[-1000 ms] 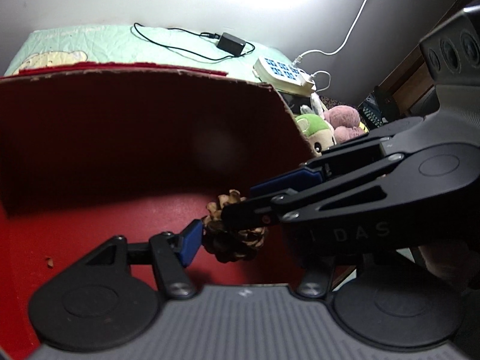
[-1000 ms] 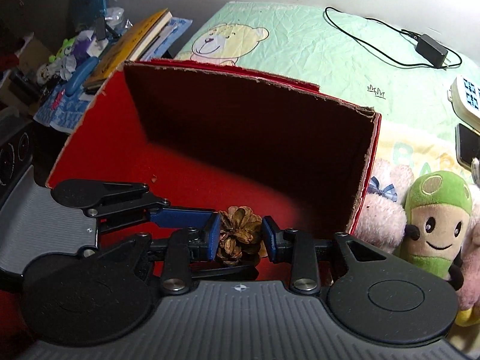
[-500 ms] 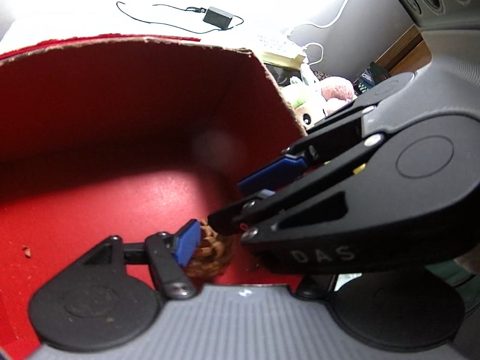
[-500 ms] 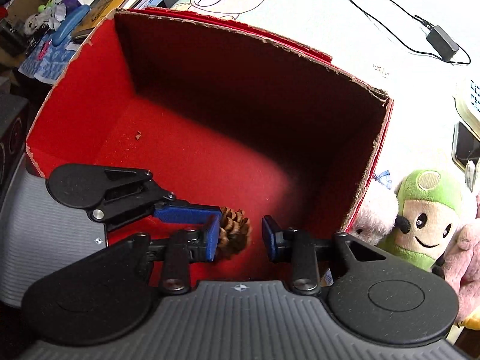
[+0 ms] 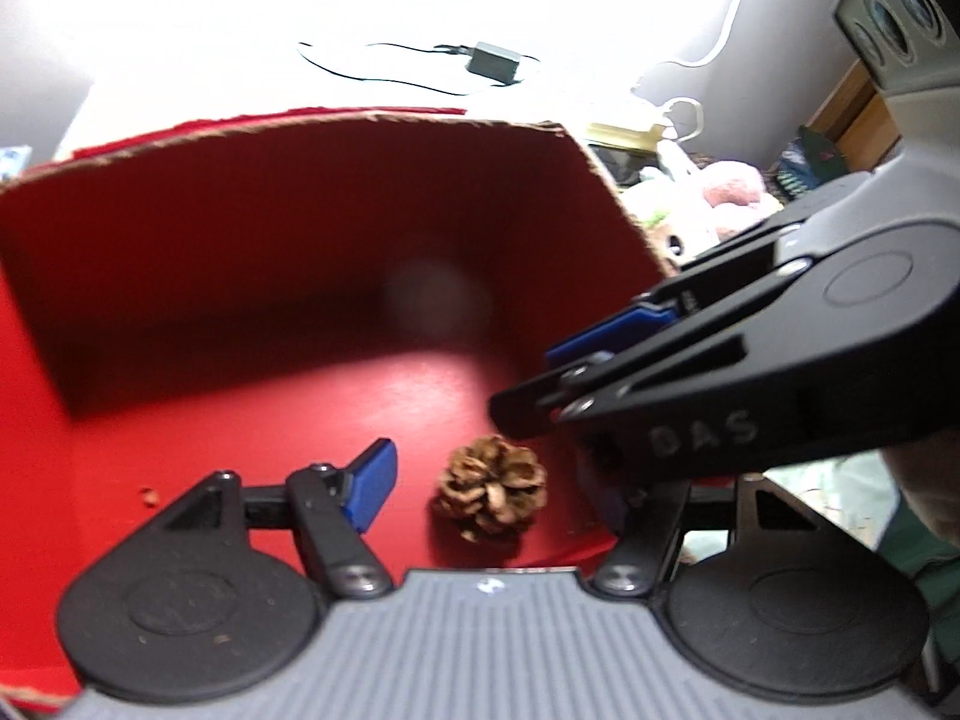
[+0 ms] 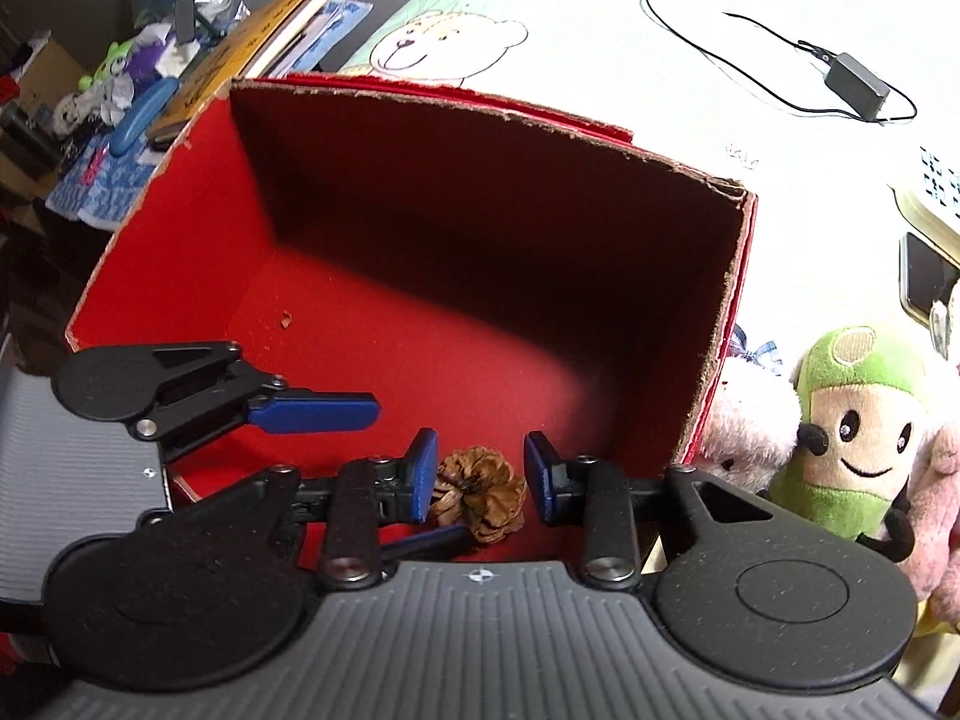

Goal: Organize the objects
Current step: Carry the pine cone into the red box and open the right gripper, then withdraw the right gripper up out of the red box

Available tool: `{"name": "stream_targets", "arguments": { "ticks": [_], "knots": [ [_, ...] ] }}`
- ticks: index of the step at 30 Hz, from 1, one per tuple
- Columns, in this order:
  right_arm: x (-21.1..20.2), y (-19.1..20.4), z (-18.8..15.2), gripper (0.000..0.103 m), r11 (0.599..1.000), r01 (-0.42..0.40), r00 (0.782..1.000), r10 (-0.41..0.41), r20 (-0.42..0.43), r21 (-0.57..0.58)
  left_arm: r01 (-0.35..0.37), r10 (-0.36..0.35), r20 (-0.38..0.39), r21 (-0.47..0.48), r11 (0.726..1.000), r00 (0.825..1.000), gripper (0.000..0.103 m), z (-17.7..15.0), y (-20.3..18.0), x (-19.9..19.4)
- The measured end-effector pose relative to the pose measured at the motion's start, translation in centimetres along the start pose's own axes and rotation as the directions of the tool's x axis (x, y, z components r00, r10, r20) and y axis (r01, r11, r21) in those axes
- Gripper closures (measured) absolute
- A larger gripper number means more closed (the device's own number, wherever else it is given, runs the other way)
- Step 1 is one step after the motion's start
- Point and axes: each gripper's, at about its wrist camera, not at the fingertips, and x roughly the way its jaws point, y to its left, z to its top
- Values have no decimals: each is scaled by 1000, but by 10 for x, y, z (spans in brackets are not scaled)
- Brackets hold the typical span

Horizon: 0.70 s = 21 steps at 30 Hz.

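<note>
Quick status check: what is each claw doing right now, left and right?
Left claw: open, holding nothing; pine cone lies on the red box floor between its fingers.
Right claw: open, holding nothing; it straddles the pine cone.

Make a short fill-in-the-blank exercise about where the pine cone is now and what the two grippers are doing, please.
1. The pine cone lies on the floor of the ____ box.
2. The left gripper has its jaws ____, apart from the cone.
3. The right gripper holds ____.
4. Beside the box, outside it, sits a plush toy with a ____ cap.

Missing words: red; open; nothing; green
</note>
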Motion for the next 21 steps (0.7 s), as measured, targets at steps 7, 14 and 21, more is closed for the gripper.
{"name": "stream_targets", "arguments": {
  "ticks": [7, 14, 21],
  "knots": [
    [-13, -3, -12, 69, 1000, -21, 997, 20, 70, 18, -108, 108, 19, 17, 994, 994, 35, -3, -1, -15],
    [-18, 3, -20, 69, 996, -16, 991, 4, 135, 85, -189, 188, 29, 30, 982, 982, 34, -7, -8, -25],
    [-20, 15, -27, 69, 989, -27, 981, -1, 194, 145, -259, 255, 65, 59, 964, 965, 32, -12, -18, -42]
  ]
}}
